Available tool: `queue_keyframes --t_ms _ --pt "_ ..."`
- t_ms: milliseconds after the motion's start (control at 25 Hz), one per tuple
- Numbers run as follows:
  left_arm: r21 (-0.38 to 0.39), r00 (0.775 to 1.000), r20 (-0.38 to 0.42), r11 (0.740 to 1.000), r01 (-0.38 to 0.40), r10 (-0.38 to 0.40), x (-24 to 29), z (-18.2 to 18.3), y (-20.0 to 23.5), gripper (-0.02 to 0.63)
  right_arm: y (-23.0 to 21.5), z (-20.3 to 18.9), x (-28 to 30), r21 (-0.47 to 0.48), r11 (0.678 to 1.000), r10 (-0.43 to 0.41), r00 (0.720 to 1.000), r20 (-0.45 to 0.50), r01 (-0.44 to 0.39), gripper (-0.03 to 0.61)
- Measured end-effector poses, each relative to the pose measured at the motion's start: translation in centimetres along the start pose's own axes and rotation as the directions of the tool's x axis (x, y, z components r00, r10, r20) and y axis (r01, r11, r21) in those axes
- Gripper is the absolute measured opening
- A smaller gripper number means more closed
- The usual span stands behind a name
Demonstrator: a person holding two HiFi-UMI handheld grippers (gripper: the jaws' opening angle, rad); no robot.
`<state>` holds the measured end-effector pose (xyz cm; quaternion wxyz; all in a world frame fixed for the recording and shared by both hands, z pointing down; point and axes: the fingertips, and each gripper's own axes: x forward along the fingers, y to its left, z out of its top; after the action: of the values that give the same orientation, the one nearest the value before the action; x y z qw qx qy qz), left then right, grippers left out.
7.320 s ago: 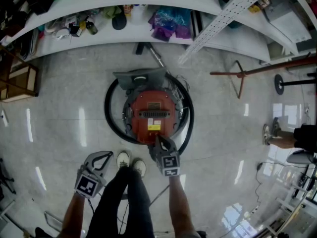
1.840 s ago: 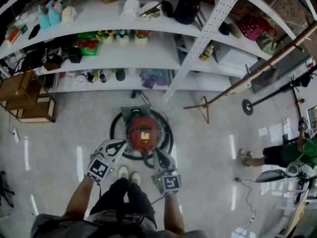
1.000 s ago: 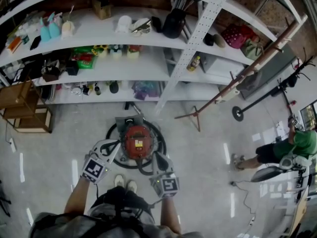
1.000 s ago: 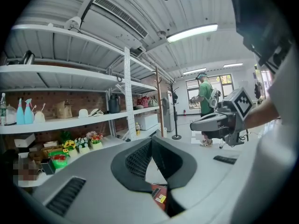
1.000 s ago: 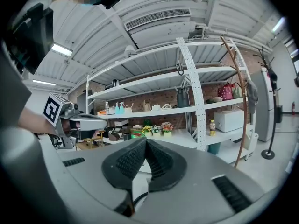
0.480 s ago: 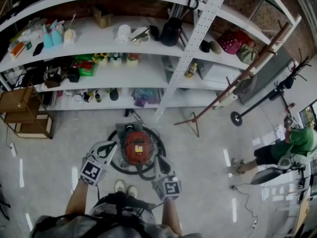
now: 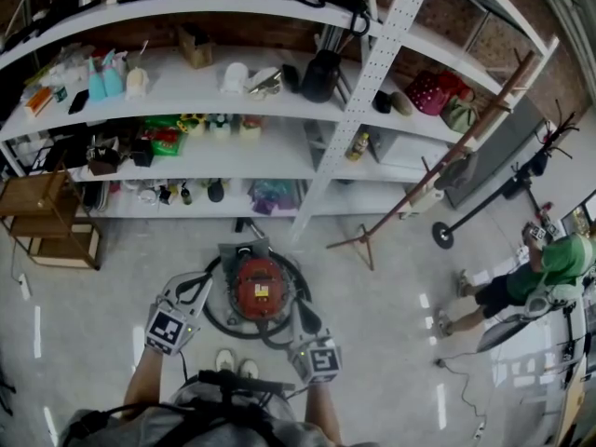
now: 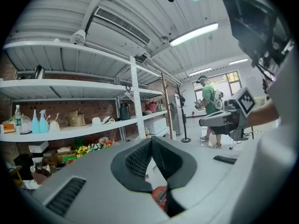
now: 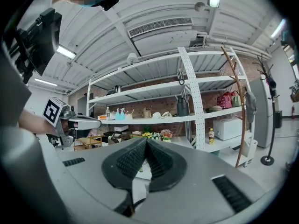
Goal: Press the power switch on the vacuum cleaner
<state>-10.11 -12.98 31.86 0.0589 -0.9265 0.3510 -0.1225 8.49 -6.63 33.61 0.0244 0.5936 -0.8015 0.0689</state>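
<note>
Now the round red canister vacuum cleaner (image 7: 258, 287) sits on the floor (image 7: 112, 268) ahead, between my left gripper (image 7: 197, 285) and right gripper (image 7: 305, 320), both closed empty.

1. The left gripper (image 7: 203, 281) is held just left of the vacuum cleaner (image 7: 258, 285), its jaws closed tip to tip with nothing between them.
2. The right gripper (image 7: 302, 311) is likewise closed and empty, at the vacuum cleaner's near right edge.
3. The left forearm (image 7: 142, 387) and right forearm (image 7: 321, 413) are extended forward, apart.
</note>
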Motion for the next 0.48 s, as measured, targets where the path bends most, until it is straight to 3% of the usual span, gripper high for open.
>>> queue_keyframes --t_ms 480 --pt "0.007 0.999 0.024 0.999 -0.034 0.034 -1.3 0.9 0.7 0.006 0.1 1.0 -0.7 -0.010 1.000 0.004 0.999 0.035 -0.003 0.011"
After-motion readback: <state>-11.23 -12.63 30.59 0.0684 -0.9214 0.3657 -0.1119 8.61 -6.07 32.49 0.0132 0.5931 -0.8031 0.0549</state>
